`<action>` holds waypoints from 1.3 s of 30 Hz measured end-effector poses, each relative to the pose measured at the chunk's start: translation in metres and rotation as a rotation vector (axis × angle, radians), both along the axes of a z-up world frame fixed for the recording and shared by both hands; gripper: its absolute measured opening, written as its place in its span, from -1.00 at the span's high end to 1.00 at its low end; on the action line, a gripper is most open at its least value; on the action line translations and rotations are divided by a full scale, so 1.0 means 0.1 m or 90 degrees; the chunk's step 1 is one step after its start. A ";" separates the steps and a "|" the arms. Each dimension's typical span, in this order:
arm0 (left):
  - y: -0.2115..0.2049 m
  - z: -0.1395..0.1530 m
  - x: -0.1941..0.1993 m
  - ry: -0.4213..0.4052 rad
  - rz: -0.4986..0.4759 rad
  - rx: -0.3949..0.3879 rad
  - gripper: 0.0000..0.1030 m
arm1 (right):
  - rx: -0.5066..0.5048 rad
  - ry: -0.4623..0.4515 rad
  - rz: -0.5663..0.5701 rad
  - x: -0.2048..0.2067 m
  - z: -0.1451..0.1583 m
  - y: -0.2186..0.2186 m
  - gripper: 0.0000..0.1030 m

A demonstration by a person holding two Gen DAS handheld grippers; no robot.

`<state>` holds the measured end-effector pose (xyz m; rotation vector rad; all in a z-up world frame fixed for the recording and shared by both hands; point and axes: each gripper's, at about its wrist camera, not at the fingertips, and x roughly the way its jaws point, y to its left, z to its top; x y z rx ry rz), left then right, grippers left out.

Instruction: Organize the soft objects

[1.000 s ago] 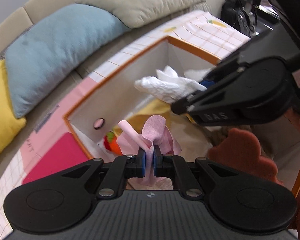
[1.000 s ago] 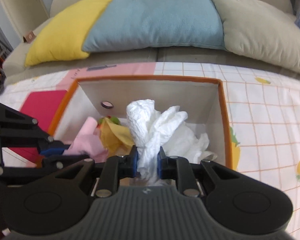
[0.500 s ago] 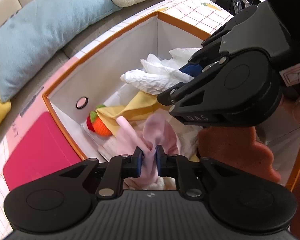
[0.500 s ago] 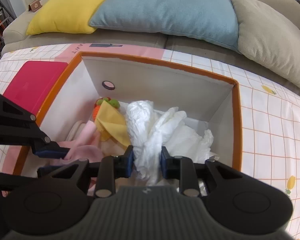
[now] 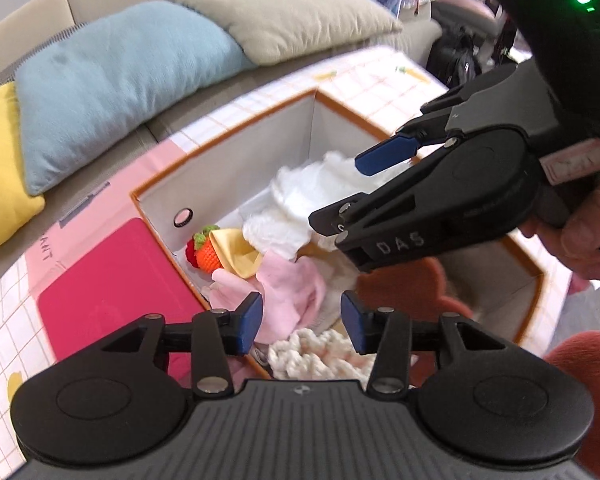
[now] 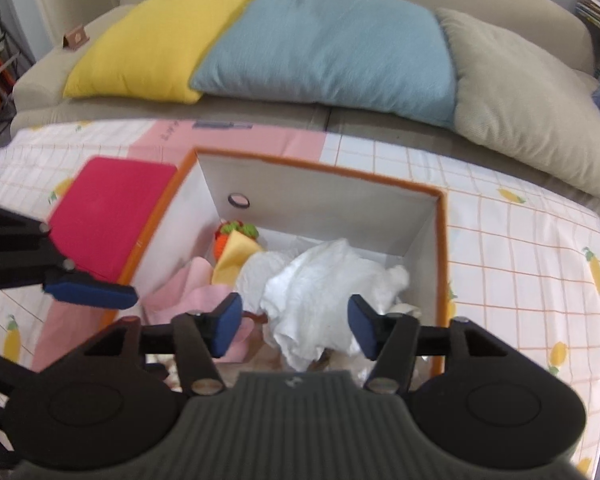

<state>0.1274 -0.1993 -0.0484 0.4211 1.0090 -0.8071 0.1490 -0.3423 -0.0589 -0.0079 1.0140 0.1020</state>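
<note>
Both loads dropped: my left tool now released above pink cloth, my right tool released over white cloth, both lying inside orange-rimmed box (half-second earlier, both clenched). Two soft items stowed.

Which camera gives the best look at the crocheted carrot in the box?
The left wrist view: the crocheted carrot shows its orange body and green top. In the right wrist view the yellow cloth covers most of it.
</note>
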 end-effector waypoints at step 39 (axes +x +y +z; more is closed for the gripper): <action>1.77 1.09 -2.25 -0.283 0.452 -0.142 -0.89 | 0.009 -0.268 -0.204 -2.99 1.11 1.28 -0.95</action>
